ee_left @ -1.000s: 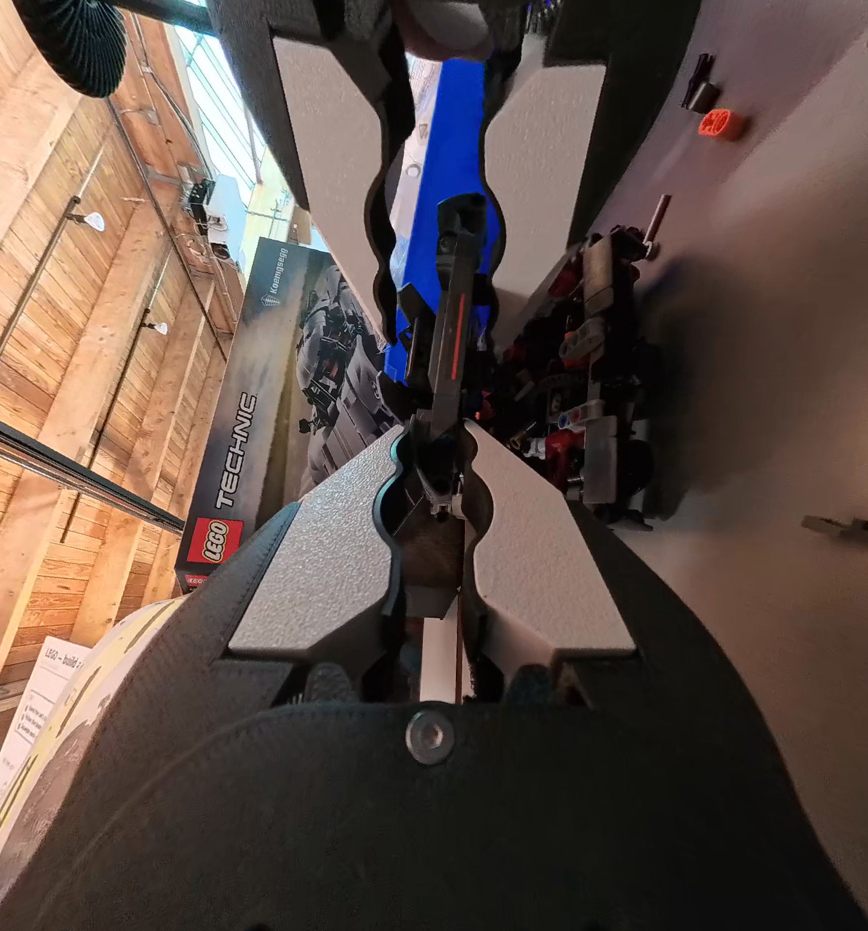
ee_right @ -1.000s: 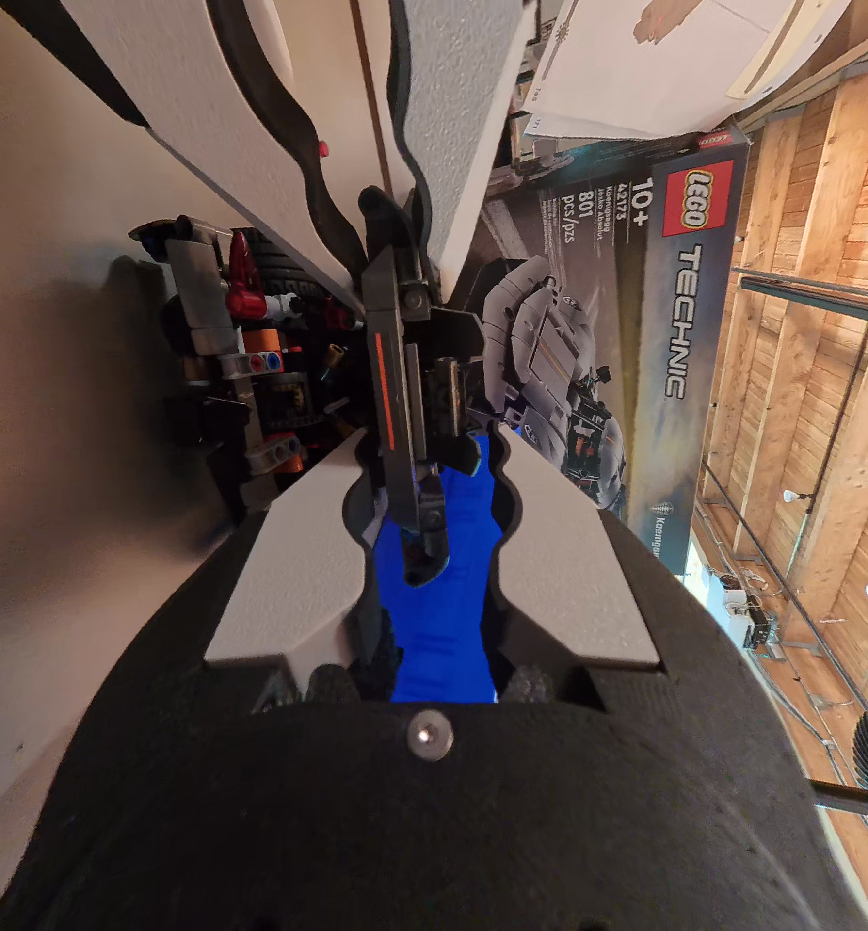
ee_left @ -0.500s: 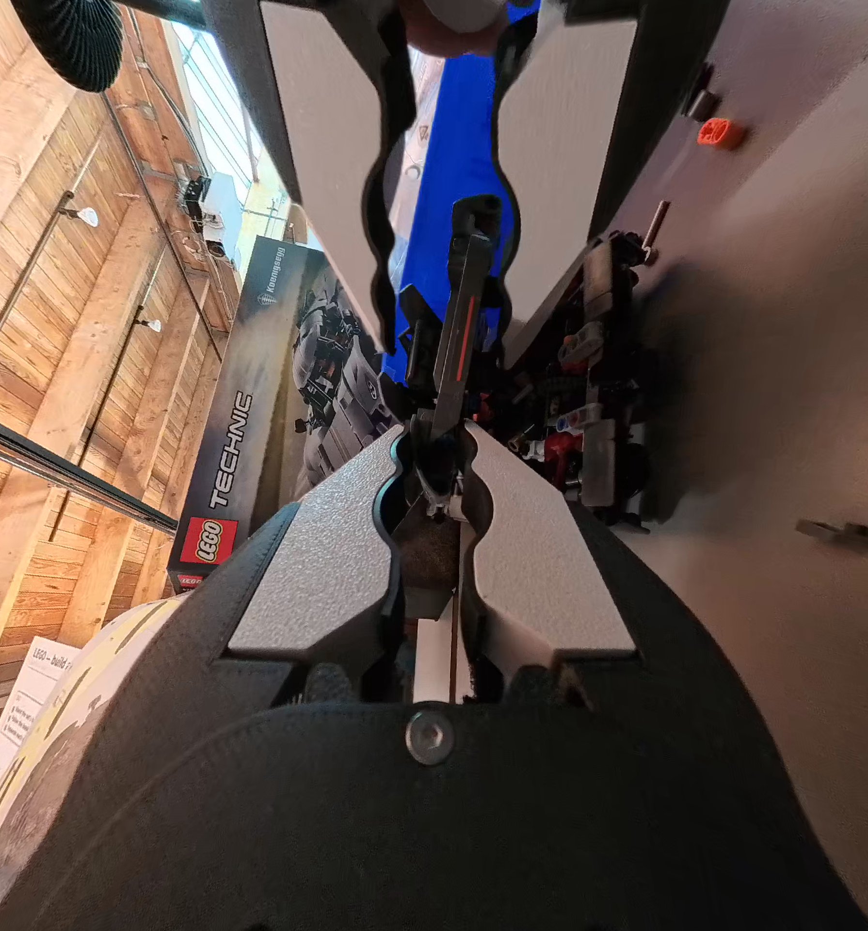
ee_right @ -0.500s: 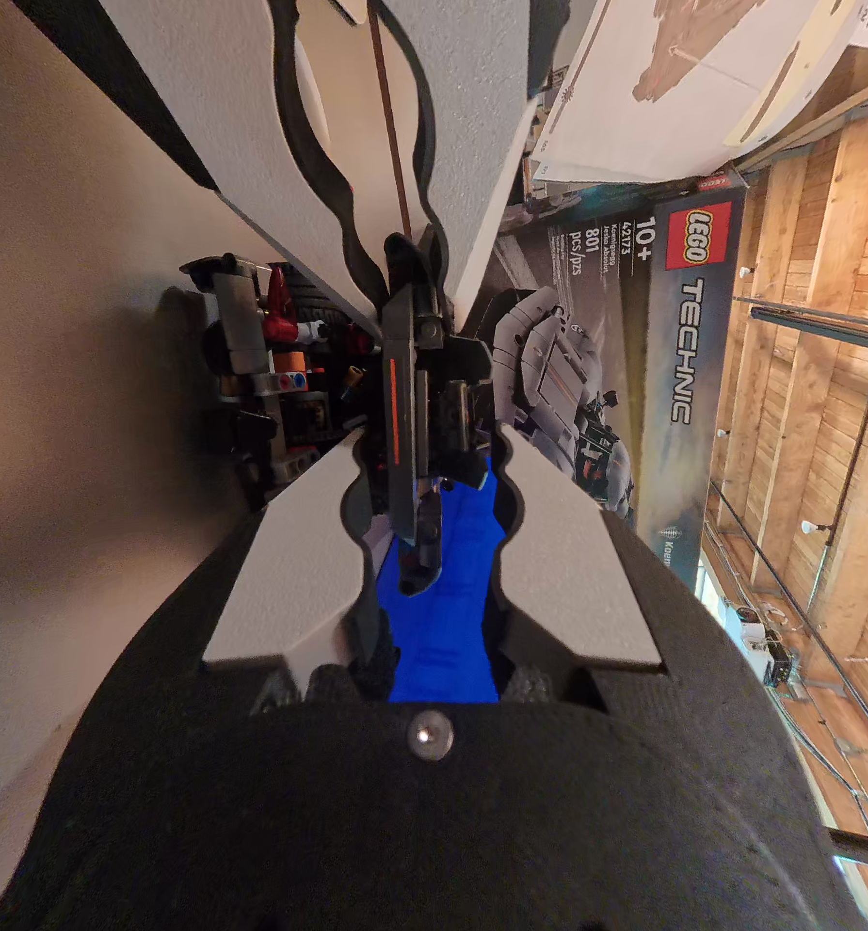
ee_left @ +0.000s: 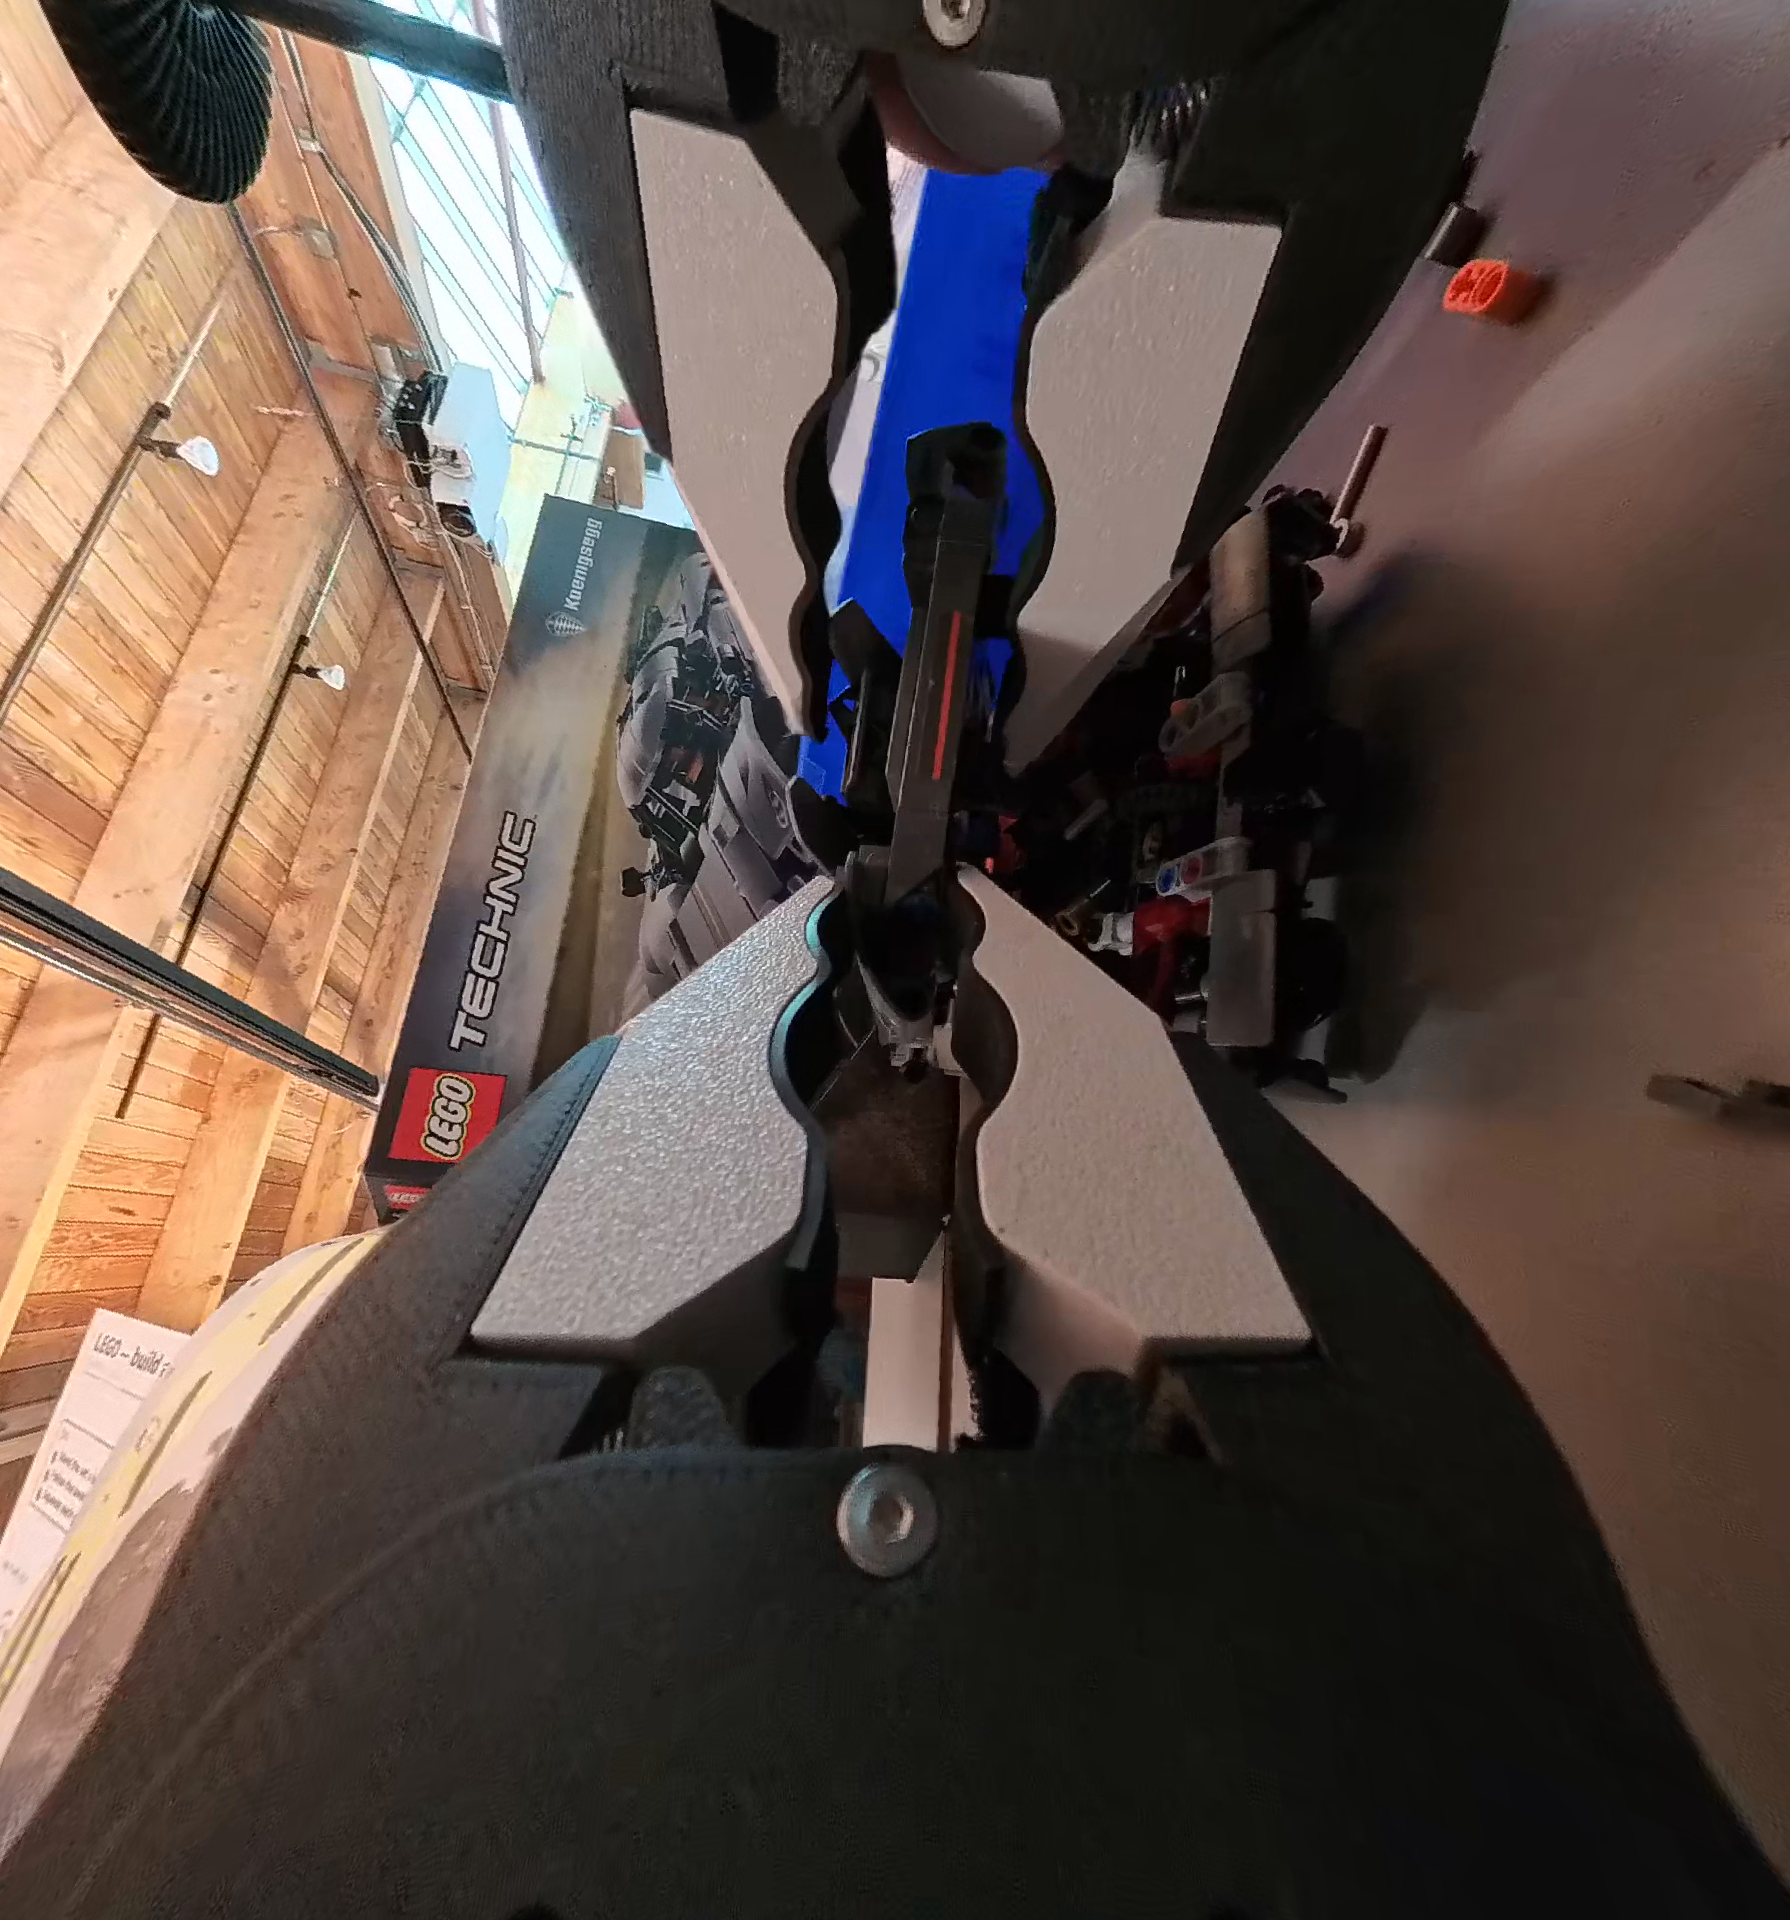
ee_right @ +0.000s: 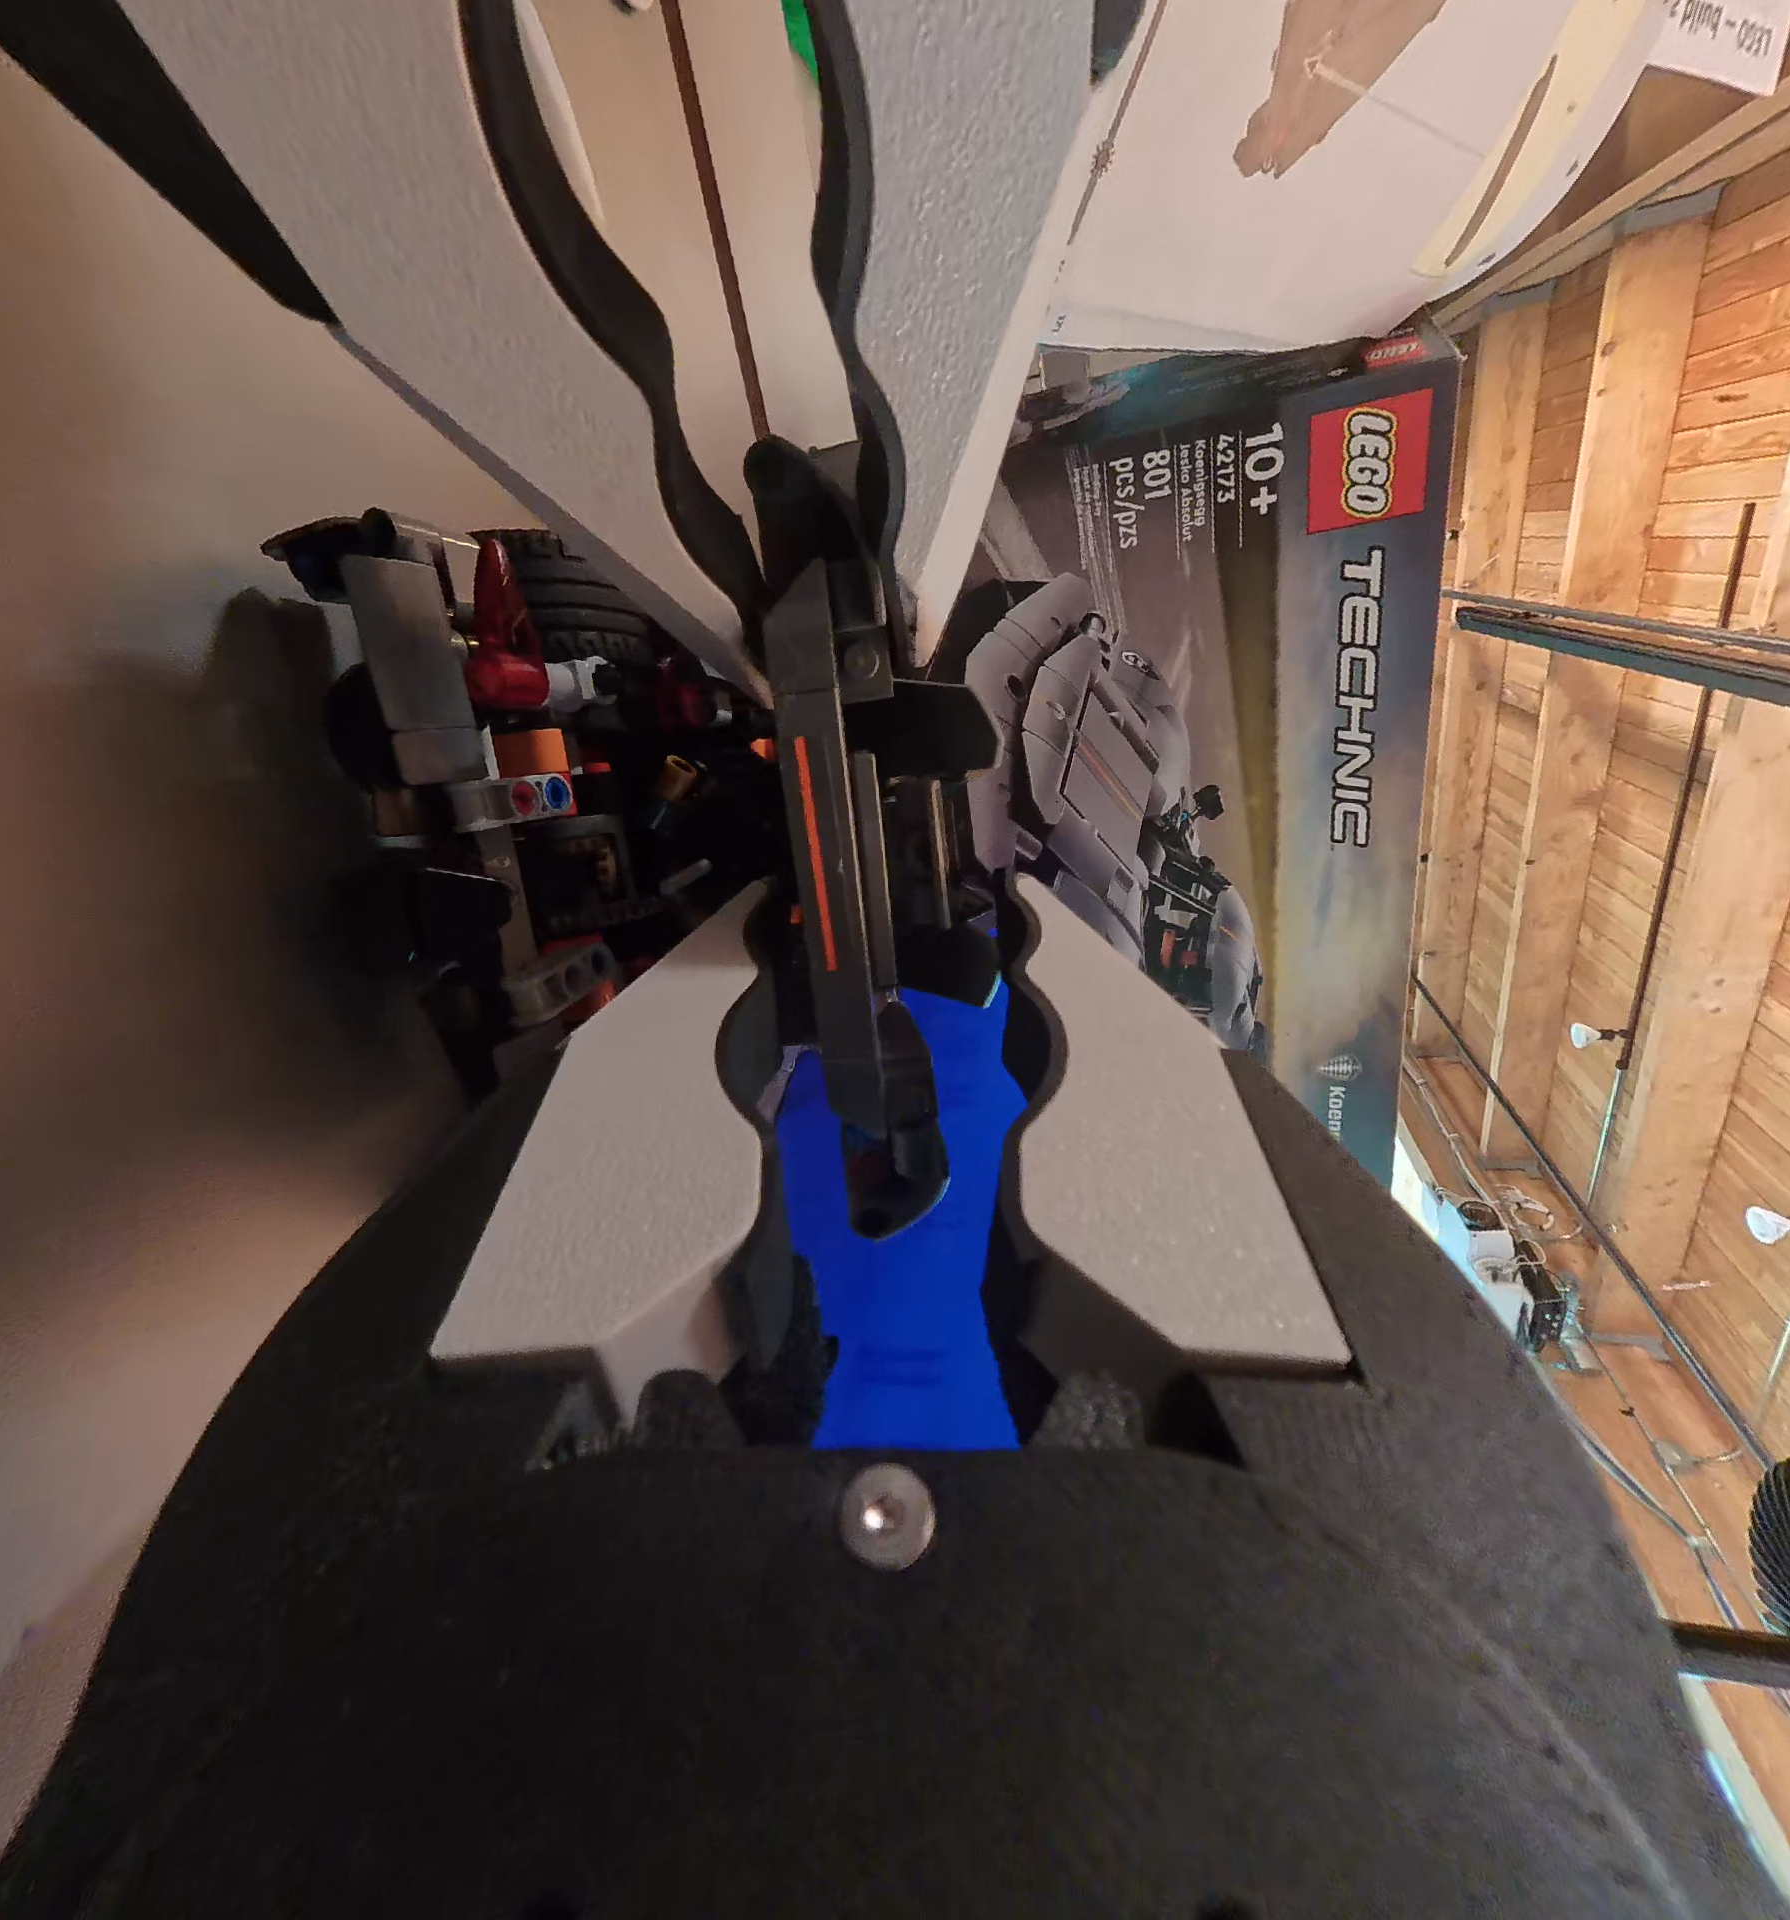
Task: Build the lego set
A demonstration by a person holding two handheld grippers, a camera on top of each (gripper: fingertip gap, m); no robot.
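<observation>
A long black Lego sub-assembly with an orange stripe (ee_left: 932,675) hangs in the air between my two grippers, which face each other. My left gripper (ee_left: 896,914) is shut on its near end. My right gripper (ee_right: 886,914) is open, and the assembly's other end (ee_right: 849,935) lies between its fingers, close to the left one. Each gripper also shows in the other's view: the right one (ee_left: 912,727) and the left one (ee_right: 839,644). The part-built car chassis (ee_left: 1223,831) lies on the table (ee_left: 1597,623) just beside the grippers and also shows in the right wrist view (ee_right: 496,748).
The set's box (ee_left: 579,790) stands behind, also in the right wrist view (ee_right: 1286,727). Loose on the table are an orange piece (ee_left: 1483,291), a dark pin (ee_left: 1457,229) and a flat grey piece (ee_left: 1743,1101). Something blue (ee_right: 901,1330) lies behind the fingers. The grippers' ends are close to 4 centimetres from one another.
The grippers have come closer together. The assembly's free end now reaches deeper between my right gripper's fingers. The left gripper keeps its hold.
</observation>
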